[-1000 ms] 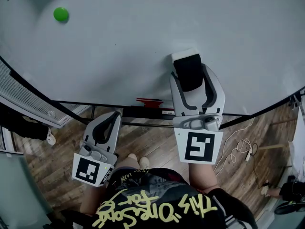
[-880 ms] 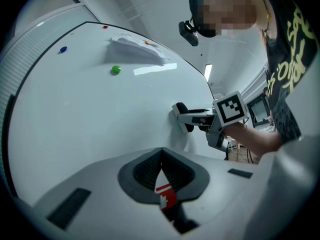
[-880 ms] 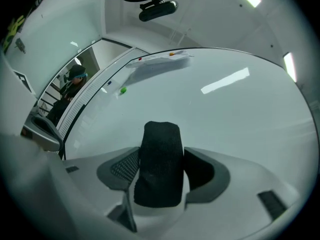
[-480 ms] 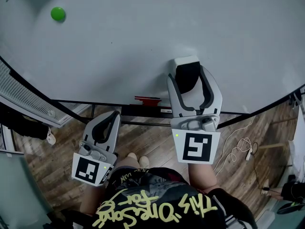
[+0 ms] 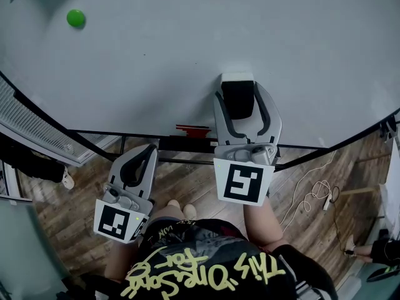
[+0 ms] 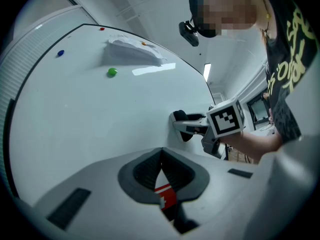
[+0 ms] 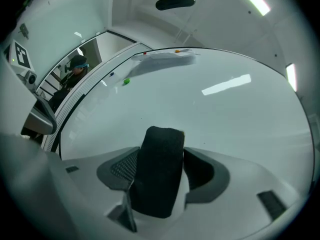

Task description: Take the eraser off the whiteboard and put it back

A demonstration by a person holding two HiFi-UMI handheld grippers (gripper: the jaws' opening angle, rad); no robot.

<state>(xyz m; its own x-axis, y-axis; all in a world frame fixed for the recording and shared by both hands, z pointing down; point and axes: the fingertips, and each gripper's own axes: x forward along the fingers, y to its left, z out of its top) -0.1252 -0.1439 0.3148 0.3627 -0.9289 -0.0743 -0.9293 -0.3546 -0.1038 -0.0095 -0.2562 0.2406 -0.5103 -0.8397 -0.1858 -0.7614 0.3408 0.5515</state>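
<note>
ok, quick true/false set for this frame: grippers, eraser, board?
1. The right gripper has its jaws shut on the eraser. True.
2. The left gripper holds a marker. False: its jaws are together with nothing between them.
3. A green magnet sits on the whiteboard, up and left of the eraser in the head view. True.
4. The eraser lies in the tray under the board. False: the right gripper holds it at the whiteboard's face.

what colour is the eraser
The eraser is black with a white back, clearest in the head view.
</note>
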